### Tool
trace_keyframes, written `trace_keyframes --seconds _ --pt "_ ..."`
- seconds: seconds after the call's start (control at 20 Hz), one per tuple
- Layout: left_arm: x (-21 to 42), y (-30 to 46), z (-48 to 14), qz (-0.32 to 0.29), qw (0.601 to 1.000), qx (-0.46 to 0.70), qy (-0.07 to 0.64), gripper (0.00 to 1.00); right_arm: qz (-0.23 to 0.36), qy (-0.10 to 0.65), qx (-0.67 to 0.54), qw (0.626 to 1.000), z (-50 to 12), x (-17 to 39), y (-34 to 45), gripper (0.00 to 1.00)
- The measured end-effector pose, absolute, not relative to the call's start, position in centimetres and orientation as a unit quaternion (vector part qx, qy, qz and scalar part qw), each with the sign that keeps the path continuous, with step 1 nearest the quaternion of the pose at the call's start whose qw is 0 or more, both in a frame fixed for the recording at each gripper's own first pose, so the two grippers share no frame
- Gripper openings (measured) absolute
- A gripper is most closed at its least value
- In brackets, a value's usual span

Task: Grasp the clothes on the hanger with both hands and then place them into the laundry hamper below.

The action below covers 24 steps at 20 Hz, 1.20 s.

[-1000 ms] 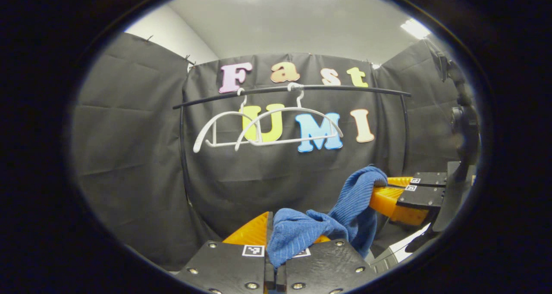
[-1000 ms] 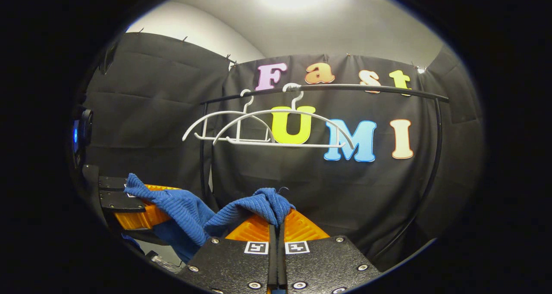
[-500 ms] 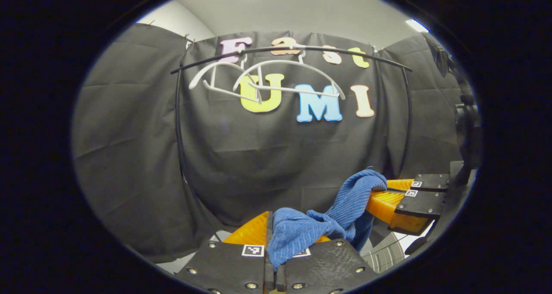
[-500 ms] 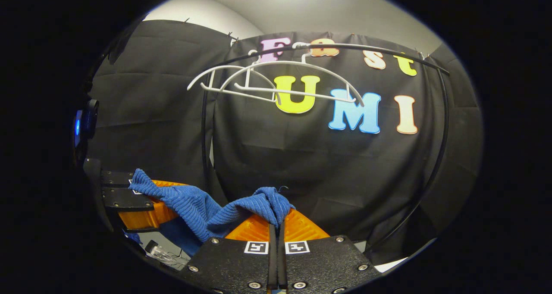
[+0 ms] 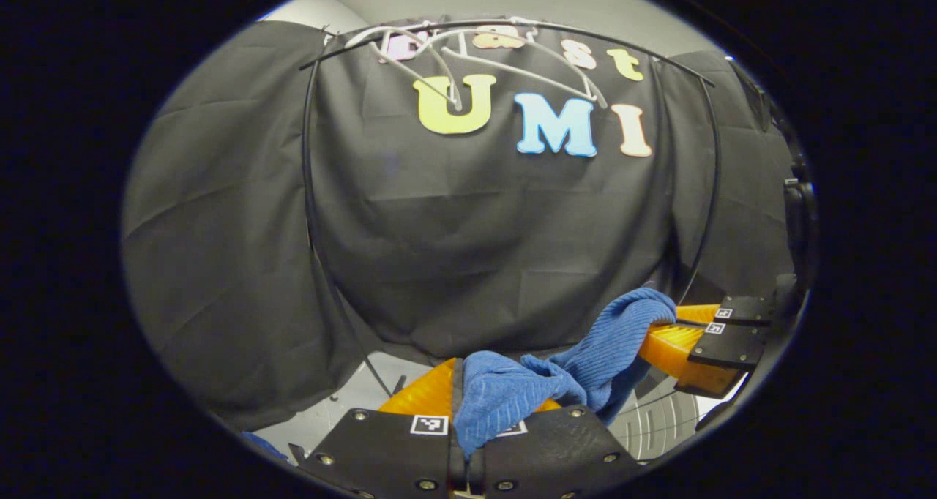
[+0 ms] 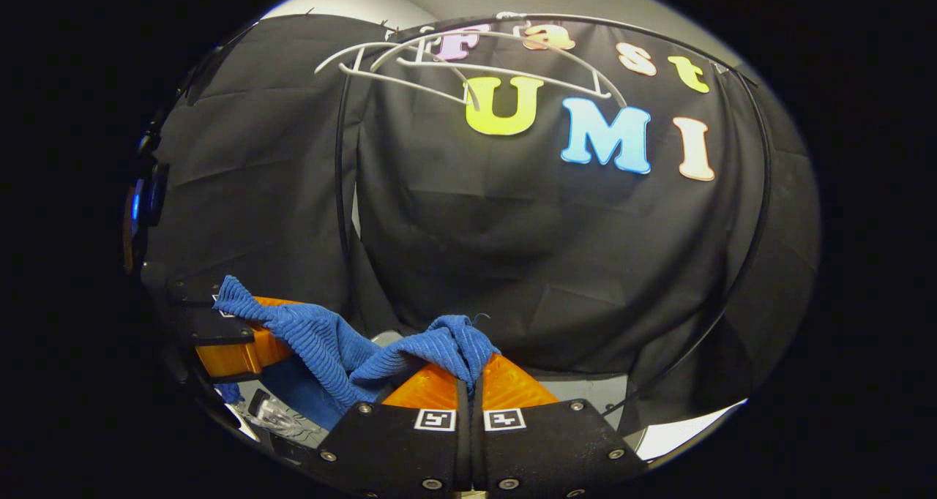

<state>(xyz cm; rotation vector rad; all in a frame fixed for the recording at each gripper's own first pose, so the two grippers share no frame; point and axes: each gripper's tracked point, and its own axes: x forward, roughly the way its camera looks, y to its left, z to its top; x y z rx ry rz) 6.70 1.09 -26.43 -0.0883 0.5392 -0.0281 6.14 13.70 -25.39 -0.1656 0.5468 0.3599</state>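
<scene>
A blue ribbed cloth (image 5: pixel 556 382) hangs between my two grippers. My left gripper (image 5: pixel 460 396) is shut on one end of it at the bottom of the left gripper view. The right gripper (image 5: pixel 659 331) clamps the other end farther right in that view. In the right gripper view my right gripper (image 6: pixel 468 378) is shut on the blue cloth (image 6: pixel 322 338), which stretches left to the left gripper (image 6: pixel 241 323). Two bare white hangers (image 6: pixel 468 60) hang on the black rail (image 6: pixel 622 23) high above. A ribbed white hamper rim (image 5: pixel 651 426) peeks below the cloth.
The black rail's uprights (image 5: pixel 311 192) curve down on both sides in front of the black cloth wall. A strip of grey floor (image 5: pixel 351 404) shows below the wall. A dark device with a blue light (image 6: pixel 143 199) stands at the left edge of the right gripper view.
Both grippers have moved down with the blue cloth held between them. The hangers and rail have risen toward the top of both views, and the floor and hamper rim have come into sight.
</scene>
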Motion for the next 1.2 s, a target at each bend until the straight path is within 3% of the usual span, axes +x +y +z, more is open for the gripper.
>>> trace_keyframes --seconds 0.65,1.2 --pt "1.7 -0.5 -39.5 -0.027 0.912 -0.021 0.409 0.05 0.164 0.384 -0.104 0.902 -36.4 1.9 12.2 0.0" --pt "-1.5 -1.3 -43.9 -0.041 0.869 -0.011 0.493 0.07 0.151 0.469 -0.104 0.864 -40.8 -0.8 10.9 0.02"
